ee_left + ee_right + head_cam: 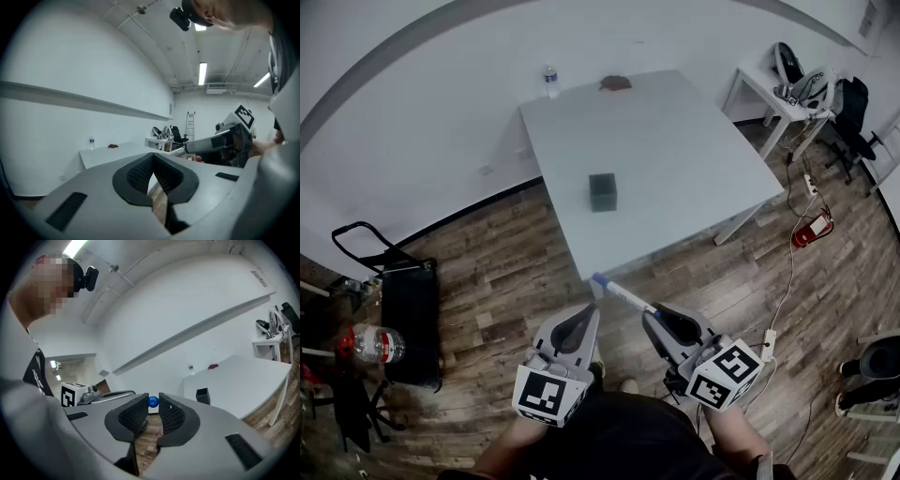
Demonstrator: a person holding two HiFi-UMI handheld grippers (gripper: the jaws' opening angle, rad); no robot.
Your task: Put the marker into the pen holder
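A dark square pen holder (602,191) stands near the middle of the white table (675,141), and it also shows in the right gripper view (202,395). My right gripper (654,317) hangs over the wood floor in front of the table, shut on a white marker (623,294) whose blue cap points toward the table edge. That blue cap (153,401) peeks out between the pads of the right gripper (153,409). My left gripper (589,317) is beside it, shut and holding nothing. Seen from the left gripper (152,169), the marker (176,151) pokes out of the other gripper.
A water bottle (550,81) and a reddish-brown object (616,83) sit at the table's far edge. A small white side table (773,98) with gear and a black chair (853,117) are at right. Cables and a red item (811,230) lie on the floor. A black cart (408,314) stands at left.
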